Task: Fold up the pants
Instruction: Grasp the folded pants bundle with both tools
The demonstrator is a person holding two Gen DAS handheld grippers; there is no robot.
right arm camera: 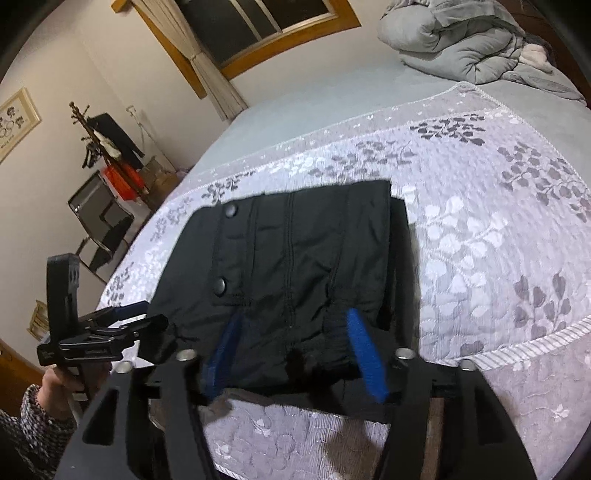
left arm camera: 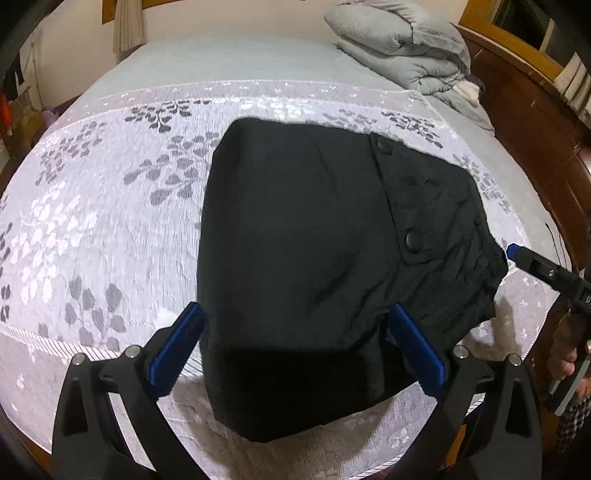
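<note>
Pants (left arm camera: pixel 295 258): folded black bundle flat on the bed (left arm camera: pixel 92 221). Left gripper (left arm camera: pixel 295 343) jaws wide, straddling its near edge. Right gripper (right arm camera: pixel 291 347) jaws apart over the waistband, gripping nothing.

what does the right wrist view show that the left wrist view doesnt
Only the right wrist view shows the window, the coat rack, a framed picture and the chair. Only the left wrist view shows the wooden bed frame. Both share the folded black pants, the floral bedspread, the grey duvet, and both grippers, left and right, open.
</note>
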